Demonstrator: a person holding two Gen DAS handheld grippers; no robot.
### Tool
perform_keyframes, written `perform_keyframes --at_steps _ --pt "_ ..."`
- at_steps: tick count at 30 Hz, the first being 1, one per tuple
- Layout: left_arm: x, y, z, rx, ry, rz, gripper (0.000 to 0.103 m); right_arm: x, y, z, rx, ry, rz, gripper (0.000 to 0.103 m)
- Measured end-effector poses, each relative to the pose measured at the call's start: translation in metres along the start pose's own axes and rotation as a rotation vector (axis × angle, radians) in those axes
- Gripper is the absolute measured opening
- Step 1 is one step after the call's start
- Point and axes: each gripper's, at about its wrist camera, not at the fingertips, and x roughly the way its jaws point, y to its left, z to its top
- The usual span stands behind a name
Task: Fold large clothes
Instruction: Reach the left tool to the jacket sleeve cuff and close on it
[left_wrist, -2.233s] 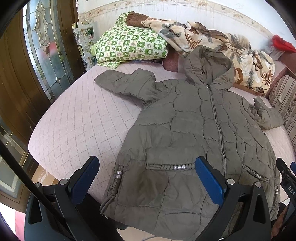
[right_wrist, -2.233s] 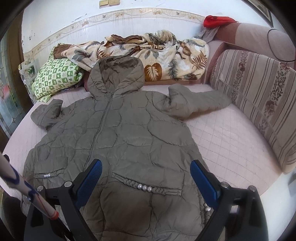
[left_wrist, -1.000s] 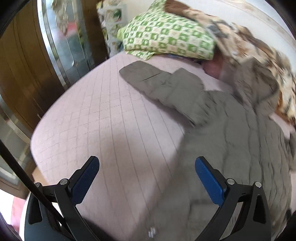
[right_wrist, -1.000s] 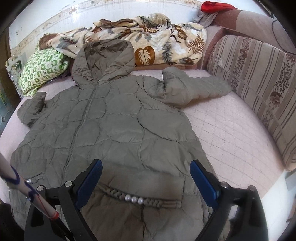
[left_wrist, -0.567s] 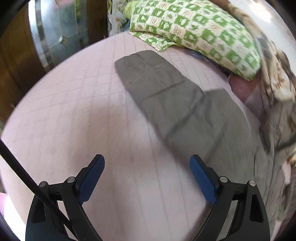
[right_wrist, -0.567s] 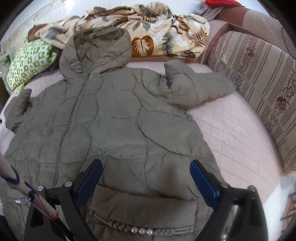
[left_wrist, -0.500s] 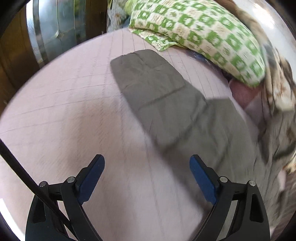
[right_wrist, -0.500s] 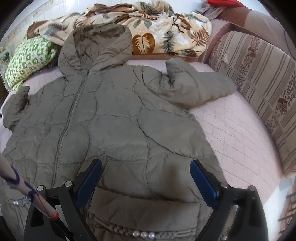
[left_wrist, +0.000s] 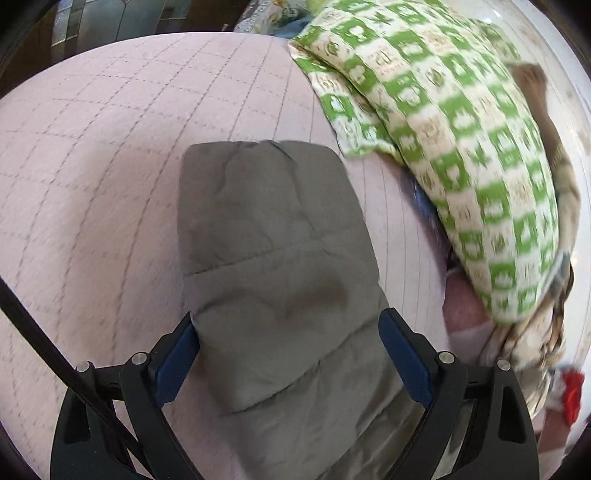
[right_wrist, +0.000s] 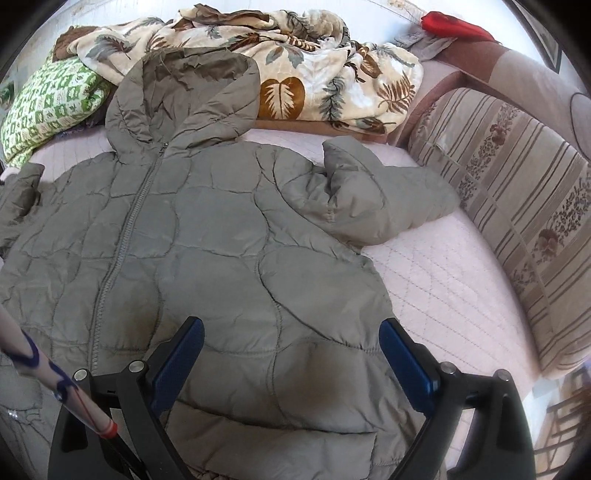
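One olive-grey quilted hooded jacket (right_wrist: 207, 236) lies front-up, zipped, spread flat on a bed covered by a pale pink quilted mattress pad (right_wrist: 454, 280). Its hood (right_wrist: 184, 96) points toward the far end of the bed and rests against a heap of leaf-printed blanket (right_wrist: 314, 62). The jacket has two sleeves: one sleeve (right_wrist: 388, 199) is bent and lies on the pad toward the striped sofa back (right_wrist: 517, 192), and the other sleeve (left_wrist: 266, 258) stretches out straight on the pad at the opposite side, its cuff end near one green-and-cream checked pillow (left_wrist: 443, 140) but not touching it. The left gripper (left_wrist: 288, 354) hangs low over that straight sleeve with its two blue-padded jaws spread wide, one on each edge of the sleeve, so the sleeve lies between them; whether the pads touch the fabric cannot be told, and nothing is clamped. The right gripper (right_wrist: 291, 354) hangs above the lower front of the jacket, its two jaws equally wide apart and holding nothing, the jacket's quilted panels showing between them. In the right wrist view the same checked pillow (right_wrist: 48, 107) lies beside the hood, and one red cloth item (right_wrist: 454, 26) rests on top of the sofa back at the far corner. A white rod with blue and red markings (right_wrist: 48, 380) crosses the lower left of that view.
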Motion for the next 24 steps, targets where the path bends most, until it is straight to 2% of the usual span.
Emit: perform_keyframes --at_steps 1,2,3,4,5,12,16,21,24 --pt "0.001 -0.002 0.002 -0.002 -0.002 0.018 0.075 0.001 0.000 0.000 -0.003 0.002 -0.005 0.098" --pt "0.002 -0.006 0.003 0.010 0.000 0.073 0.038 0.001 0.001 0.000 -0.006 0.003 -0.008 0.098" --pt "0.003 -0.007 0.006 0.032 0.021 0.098 0.021 0.001 0.002 0.001 -0.009 0.002 -0.010 0.098" --pt "0.004 -0.007 0.007 0.041 0.048 0.092 0.014 0.000 0.003 0.001 -0.011 -0.001 -0.010 0.098" --pt "0.000 -0.005 0.008 0.036 0.055 0.087 0.011 -0.002 0.004 0.001 -0.014 -0.006 -0.008 0.097" --pt "-0.104 0.031 0.010 0.012 -0.097 0.191 0.008 -0.027 0.003 -0.004 -0.019 -0.060 0.019 0.096" --pt "-0.139 0.043 -0.001 0.004 -0.118 0.213 0.008 -0.043 -0.001 -0.010 0.001 -0.086 0.053 0.096" --pt "-0.166 0.019 -0.034 0.113 -0.167 0.309 0.007 -0.064 -0.007 -0.020 0.010 -0.127 0.094 0.096" --pt "-0.185 -0.024 -0.068 0.233 -0.196 0.278 0.007 -0.075 -0.016 -0.029 0.014 -0.152 0.099 0.096"
